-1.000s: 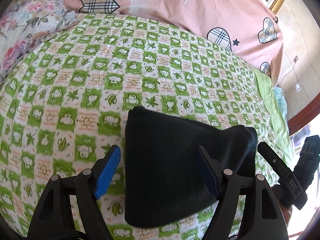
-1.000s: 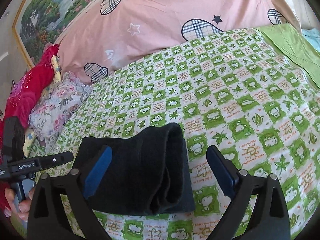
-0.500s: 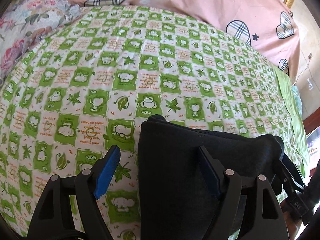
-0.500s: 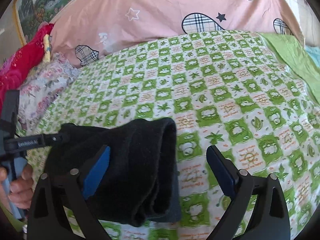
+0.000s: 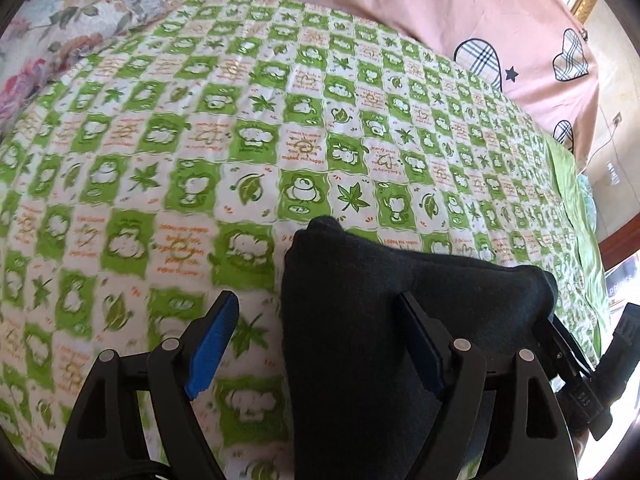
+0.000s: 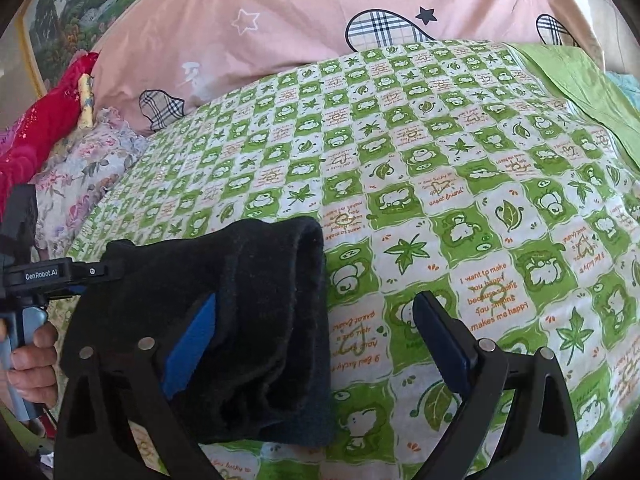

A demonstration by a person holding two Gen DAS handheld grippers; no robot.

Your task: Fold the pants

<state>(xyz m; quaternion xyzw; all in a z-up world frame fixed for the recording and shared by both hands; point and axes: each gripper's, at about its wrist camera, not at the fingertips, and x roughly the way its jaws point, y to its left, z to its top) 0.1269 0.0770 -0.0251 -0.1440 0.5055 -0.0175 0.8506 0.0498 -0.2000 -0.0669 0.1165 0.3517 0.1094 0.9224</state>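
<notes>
The black pants (image 5: 372, 320) lie folded into a thick bundle on the green-and-white checked bedsheet (image 5: 240, 140). My left gripper (image 5: 316, 340) is open; its right finger sits over the bundle and its left finger over bare sheet. In the right wrist view the bundle (image 6: 248, 312) shows stacked folds at its right edge. My right gripper (image 6: 316, 344) is open; its left finger is against the bundle's top, its right finger over bare sheet. The left gripper's body (image 6: 52, 276) and the hand holding it show at the left of that view.
A pink quilt with plaid hearts (image 5: 440, 8) lies along the far side. A floral pillow (image 6: 88, 168) and a red cloth (image 6: 44, 120) lie at the left. A plain green sheet (image 6: 580, 80) covers the right side. The bed edge runs close below the bundle.
Both grippers have moved closer to the bed and to the bundle, which fills more of each view. Both stay open. The bundle's folded shape looks the same.
</notes>
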